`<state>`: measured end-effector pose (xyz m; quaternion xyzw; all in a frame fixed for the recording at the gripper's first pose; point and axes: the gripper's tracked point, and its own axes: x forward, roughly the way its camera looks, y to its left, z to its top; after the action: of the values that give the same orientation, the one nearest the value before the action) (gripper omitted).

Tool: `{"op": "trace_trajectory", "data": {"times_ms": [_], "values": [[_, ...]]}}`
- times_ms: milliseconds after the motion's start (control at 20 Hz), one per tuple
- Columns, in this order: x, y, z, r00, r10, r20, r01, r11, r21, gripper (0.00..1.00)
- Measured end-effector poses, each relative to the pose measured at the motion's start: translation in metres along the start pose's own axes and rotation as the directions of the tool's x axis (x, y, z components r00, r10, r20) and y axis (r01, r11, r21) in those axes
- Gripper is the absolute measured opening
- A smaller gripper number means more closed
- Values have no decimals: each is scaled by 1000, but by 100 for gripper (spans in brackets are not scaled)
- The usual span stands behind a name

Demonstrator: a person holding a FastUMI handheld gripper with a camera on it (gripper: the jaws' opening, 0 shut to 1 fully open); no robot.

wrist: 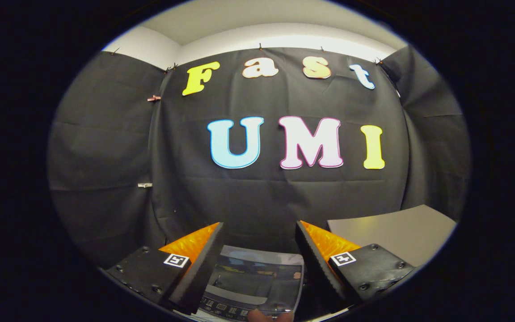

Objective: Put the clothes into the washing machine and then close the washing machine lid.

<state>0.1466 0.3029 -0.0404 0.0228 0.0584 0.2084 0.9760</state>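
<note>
Lid [257, 279] of the washing machine is seen low between the claw's fingers, glossy dark glass w/ reflections, rounded corners, lying flat, so it is judged closed. Control panel [226, 309] w/ small buttons is seen at its near edge. No clothes are seen outside the machine; task is judged at or near its end, though the drum's contents can't be checked. Claw [259, 232] is released, fingers spread wide, nothing gripped, held above the lid and pointed at the cloth wall. Table [396, 232], flat grey matte top, is seen beyond the right finger.
</note>
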Motion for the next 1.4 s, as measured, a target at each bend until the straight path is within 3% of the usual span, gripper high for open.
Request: {"op": "trace_trajectory", "data": {"times_ms": [500,900,1400], "values": [[-111,-114,25,985,-163,49,163,987,9,99],[-197,-168,21,960,-265,89,259,963,75,99],[-221,-207,3,941,-328,78,324,944,63,99]]}}
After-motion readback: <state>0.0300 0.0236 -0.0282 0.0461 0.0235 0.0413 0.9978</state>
